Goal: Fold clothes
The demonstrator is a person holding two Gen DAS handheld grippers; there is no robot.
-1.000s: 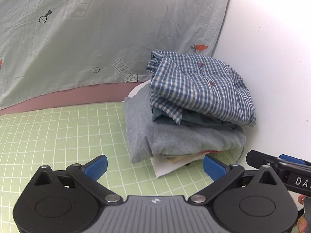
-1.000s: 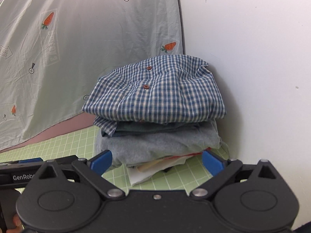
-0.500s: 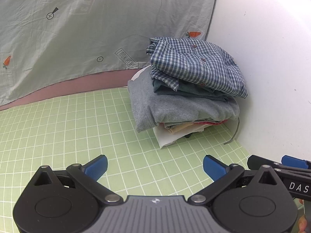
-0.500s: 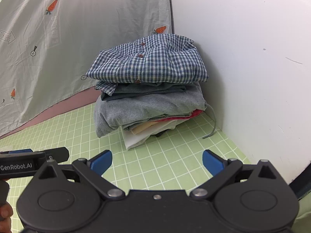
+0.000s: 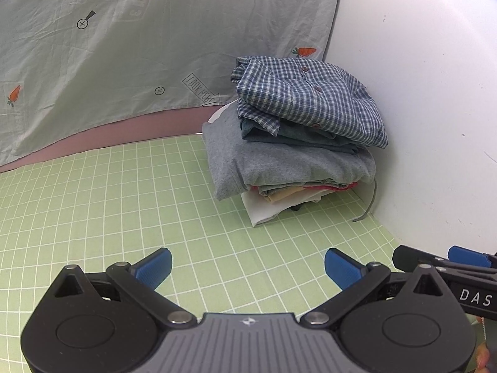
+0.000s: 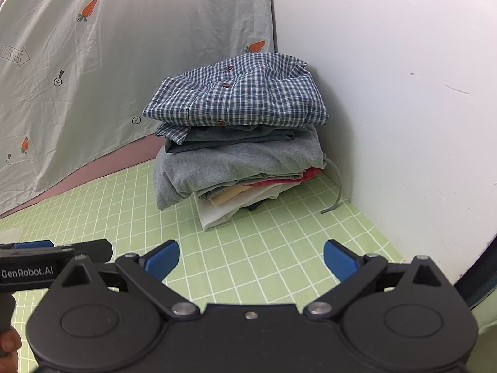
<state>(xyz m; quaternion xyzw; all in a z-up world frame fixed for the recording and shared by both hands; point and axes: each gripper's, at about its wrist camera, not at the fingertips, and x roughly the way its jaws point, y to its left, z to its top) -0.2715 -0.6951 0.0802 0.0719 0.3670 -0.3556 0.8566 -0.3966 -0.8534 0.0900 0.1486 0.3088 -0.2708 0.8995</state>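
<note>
A stack of folded clothes (image 5: 292, 158) (image 6: 242, 155) stands in the far right corner of the green grid mat. On top lies a blue checked shirt (image 5: 310, 99) (image 6: 245, 93), over a grey top (image 5: 279, 161) (image 6: 236, 161) and several thinner pieces. My left gripper (image 5: 247, 267) hangs open over bare mat, well short of the stack, nothing between its blue pads. My right gripper (image 6: 250, 261) is likewise open and empty, facing the stack from a distance. Each gripper shows at the edge of the other's view.
A white wall (image 6: 403, 93) closes the right side right behind the stack. A pale cloth backdrop (image 5: 139, 46) with carrot prints hangs at the back. A grey drawstring (image 6: 337, 192) trails from the stack onto the green mat (image 5: 124, 202). A hand shows at the left edge.
Both grippers have pulled back from the stack, which now looks smaller and farther off. More green mat shows between the fingers and the clothes. The stack itself has not shifted.
</note>
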